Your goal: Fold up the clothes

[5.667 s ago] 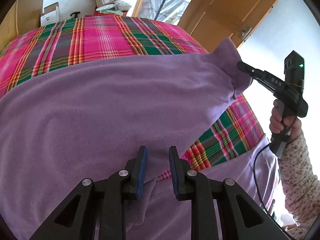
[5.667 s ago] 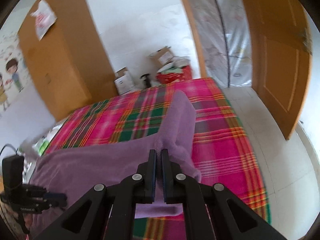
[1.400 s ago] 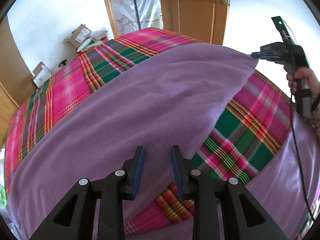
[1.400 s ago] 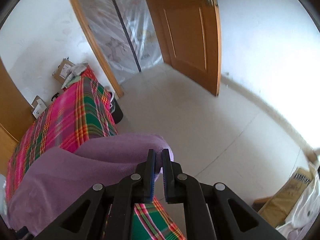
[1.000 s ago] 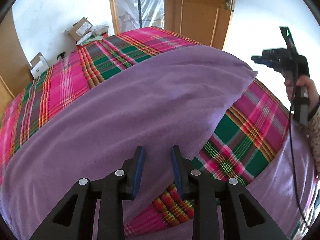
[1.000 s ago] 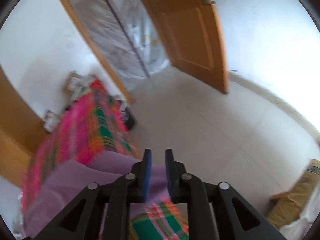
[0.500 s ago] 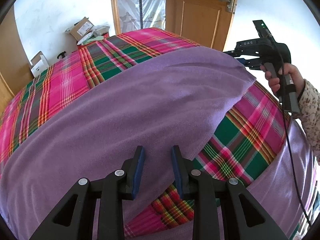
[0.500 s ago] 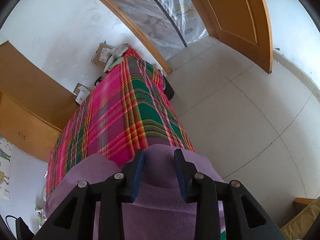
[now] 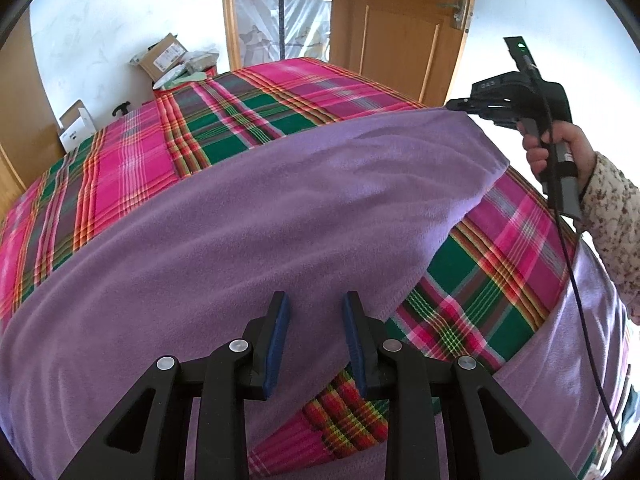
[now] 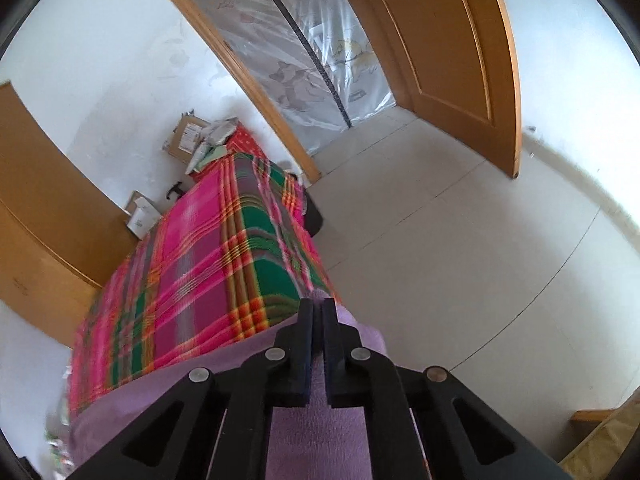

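Lying between both jaws—purple fleece (image 9: pixel 248 216): right gripper (image 10: pixel 317 312) clenched on its corner—left gripper (image 9: pixel 316 320) released.

bright, even daylight fills both views. the white wall (image 9: pixel 560 20) at the right glares, washed out. strong fisheye bending with dark corners. the plaid bedspread (image 10: pixel 208 272) is smeared by motion blur in the right wrist view; the left is sharp.

purple garment (image 9: pixel 260 208), pink-green plaid bedcover (image 9: pixel 132 160)
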A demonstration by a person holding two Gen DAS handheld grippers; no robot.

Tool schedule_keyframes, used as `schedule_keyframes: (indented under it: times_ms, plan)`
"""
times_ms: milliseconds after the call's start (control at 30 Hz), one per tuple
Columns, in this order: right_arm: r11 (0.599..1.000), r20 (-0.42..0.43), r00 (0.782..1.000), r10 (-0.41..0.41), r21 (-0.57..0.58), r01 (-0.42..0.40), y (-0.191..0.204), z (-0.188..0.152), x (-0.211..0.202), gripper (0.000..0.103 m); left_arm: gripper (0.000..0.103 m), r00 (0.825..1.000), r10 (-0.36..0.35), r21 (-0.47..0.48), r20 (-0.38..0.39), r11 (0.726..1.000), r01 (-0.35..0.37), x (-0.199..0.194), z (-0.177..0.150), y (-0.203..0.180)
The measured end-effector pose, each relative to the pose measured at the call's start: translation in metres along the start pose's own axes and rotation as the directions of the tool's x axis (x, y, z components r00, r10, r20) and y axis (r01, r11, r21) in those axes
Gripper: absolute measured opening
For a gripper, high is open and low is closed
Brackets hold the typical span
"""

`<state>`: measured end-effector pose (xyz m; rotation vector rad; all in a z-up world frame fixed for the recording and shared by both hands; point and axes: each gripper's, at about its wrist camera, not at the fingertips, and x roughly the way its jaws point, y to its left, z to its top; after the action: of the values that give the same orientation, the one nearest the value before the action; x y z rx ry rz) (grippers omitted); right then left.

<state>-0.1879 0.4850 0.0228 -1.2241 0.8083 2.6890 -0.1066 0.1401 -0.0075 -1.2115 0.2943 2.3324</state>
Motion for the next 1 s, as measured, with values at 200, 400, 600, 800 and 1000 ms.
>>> schedule_keyframes:
  times_ms: [200,400,600,800,1000]
  plan:
    - [0.997,-0.068,0.995,-0.075,-0.020,0.074,0.014,0.002,0.026,0.009,0.029,1.000,-0.008,-0.006,0.000,1.000,0.008,-0.001,-0.001,0.000]
    - [0.986,-0.032,0.988,-0.148,-0.078,0.146,0.024,-0.006,0.004,0.024,0.029,0.998,-0.050,-0.052,-0.032,0.997,0.048,-0.010,-0.003,0.010]
    - [0.939,-0.002,0.996,-0.092,-0.332,0.086,0.083,-0.039,-0.028,0.025,0.029,1.000,-0.009,-0.155,0.005,0.988,0.009,-0.046,-0.018,0.045]
    - [0.876,-0.066,0.992,-0.106,-0.479,0.062,0.119,-0.080,-0.026,0.025,0.029,0.999,0.030,-0.307,0.023,0.951,-0.021,-0.082,-0.046,0.092]
    - [0.832,-0.060,0.971,-0.232,-0.530,0.166,0.121,-0.100,-0.029,0.025,0.029,0.996,0.087,-0.405,0.025,0.912,-0.070,-0.107,-0.076,0.135]
